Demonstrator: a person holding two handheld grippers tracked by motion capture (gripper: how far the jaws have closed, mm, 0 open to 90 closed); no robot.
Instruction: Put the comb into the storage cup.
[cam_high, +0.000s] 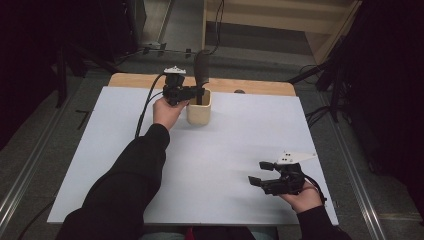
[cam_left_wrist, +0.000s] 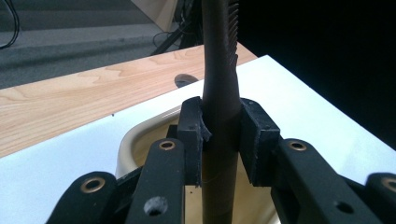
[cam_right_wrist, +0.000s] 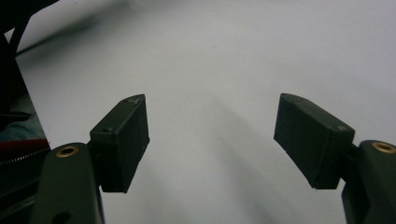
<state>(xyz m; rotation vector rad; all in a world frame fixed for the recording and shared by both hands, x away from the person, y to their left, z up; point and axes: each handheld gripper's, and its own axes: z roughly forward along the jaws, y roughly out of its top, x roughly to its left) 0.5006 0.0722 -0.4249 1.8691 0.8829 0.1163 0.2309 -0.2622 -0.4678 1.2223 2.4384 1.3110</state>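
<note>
Left tongs (cam_left_wrist: 221, 140) clench the dark utensil (cam_left_wrist: 219, 84) standing in the cup (cam_high: 199, 113); right tongs (cam_right_wrist: 212, 140) gape empty.

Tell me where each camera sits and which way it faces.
High view: above the table's near edge, looking forward and down; both sleeves, hands, the left gripper and right gripper show.
Left gripper view: looks along its fingers, clamped on a dark utensil handle above the cream cup.
Right gripper view: looks down on the white board, fingers apart.
Shared: high and left views both show cup and handle.
</note>
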